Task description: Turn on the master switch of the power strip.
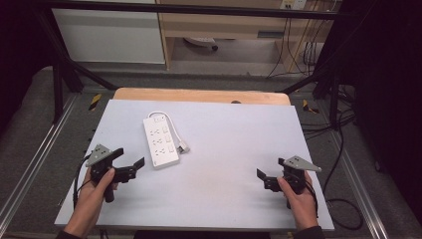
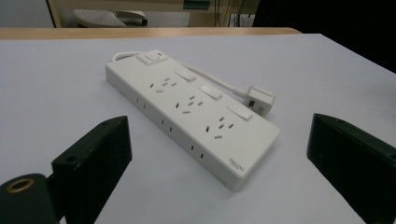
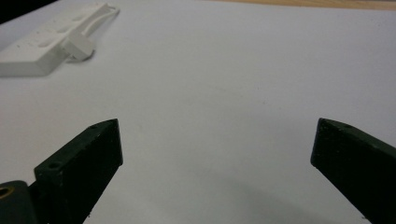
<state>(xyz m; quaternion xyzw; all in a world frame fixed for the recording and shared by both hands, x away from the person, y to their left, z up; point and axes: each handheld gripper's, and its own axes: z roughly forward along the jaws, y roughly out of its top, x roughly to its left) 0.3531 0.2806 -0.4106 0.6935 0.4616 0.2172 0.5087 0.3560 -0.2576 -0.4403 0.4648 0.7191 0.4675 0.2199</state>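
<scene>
Jaws wide, left gripper [image 2: 219, 154] facing power strip [image 2: 196, 109]

The power strip [image 3: 35, 51] is cut off at the frame's left edge, its sockets seemingly blurred.

One strip, one plug, two grippers

One white power strip [image 1: 160, 142] with three socket groups and one plug [image 1: 184, 148] lies on one table [image 1: 239, 149]; two grippers, left gripper [image 1: 130, 158] and right gripper [image 1: 269, 168].

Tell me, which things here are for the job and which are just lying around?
For the job:
power strip
its cord and plug
left tongs, open, closest to the strip
right tongs, open

Just around:
table
floor cables
wooden shelf
</scene>
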